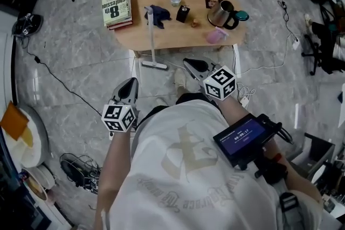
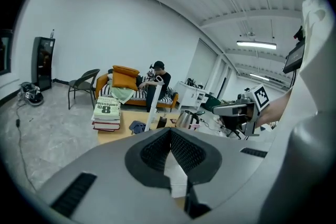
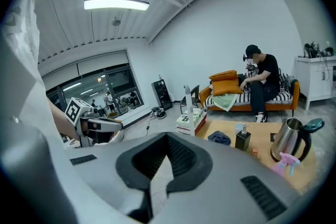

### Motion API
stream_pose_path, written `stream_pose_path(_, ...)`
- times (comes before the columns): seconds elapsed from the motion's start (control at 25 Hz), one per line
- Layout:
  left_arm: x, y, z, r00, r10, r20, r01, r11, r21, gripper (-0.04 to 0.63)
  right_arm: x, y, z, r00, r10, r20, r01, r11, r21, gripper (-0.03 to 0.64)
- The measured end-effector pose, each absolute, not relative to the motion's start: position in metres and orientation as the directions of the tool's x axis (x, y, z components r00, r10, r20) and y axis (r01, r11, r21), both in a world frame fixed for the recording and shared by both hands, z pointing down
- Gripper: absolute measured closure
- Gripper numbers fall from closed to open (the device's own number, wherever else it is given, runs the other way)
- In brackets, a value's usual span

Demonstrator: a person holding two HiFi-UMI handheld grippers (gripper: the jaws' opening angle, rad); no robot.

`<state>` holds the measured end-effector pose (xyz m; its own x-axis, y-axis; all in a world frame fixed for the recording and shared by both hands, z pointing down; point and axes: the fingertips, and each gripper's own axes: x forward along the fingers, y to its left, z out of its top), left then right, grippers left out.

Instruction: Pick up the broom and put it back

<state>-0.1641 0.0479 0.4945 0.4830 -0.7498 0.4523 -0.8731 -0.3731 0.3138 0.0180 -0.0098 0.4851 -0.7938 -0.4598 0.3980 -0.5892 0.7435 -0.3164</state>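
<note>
The broom [image 1: 151, 40] leans upright against the near edge of the low wooden table [image 1: 178, 35], its white head [image 1: 154, 65] on the floor. Its white handle also shows in the left gripper view [image 2: 153, 106] and the right gripper view [image 3: 189, 104], well ahead of both jaws. My left gripper [image 1: 129, 86] hangs over the floor short of the broom and to its left, shut and empty [image 2: 170, 131]. My right gripper [image 1: 192, 65] is to the right of the broom head, also shut with nothing in it [image 3: 167, 136].
On the table are a stack of books [image 1: 117, 7], a dark cloth [image 1: 158, 13], a cup [image 1: 176, 0], a black bottle [image 1: 183, 13], a kettle [image 1: 222, 13] and a pink spray bottle [image 1: 216, 35]. A person [image 2: 155, 81] sits on the orange sofa beyond. Cables [image 1: 54, 75] cross the floor.
</note>
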Motion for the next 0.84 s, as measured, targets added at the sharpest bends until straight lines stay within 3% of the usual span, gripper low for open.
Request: stream_pose_path(0.84, -0.188, 0.066, 0.492, 0.498, -0.75, 0.435, -0.865, -0.398, 0.306, 0.583, 0.003, 0.023, 0.483, -0.763, -0.509, 0.399, -0.633, 0.713, -0.302, 0.6)
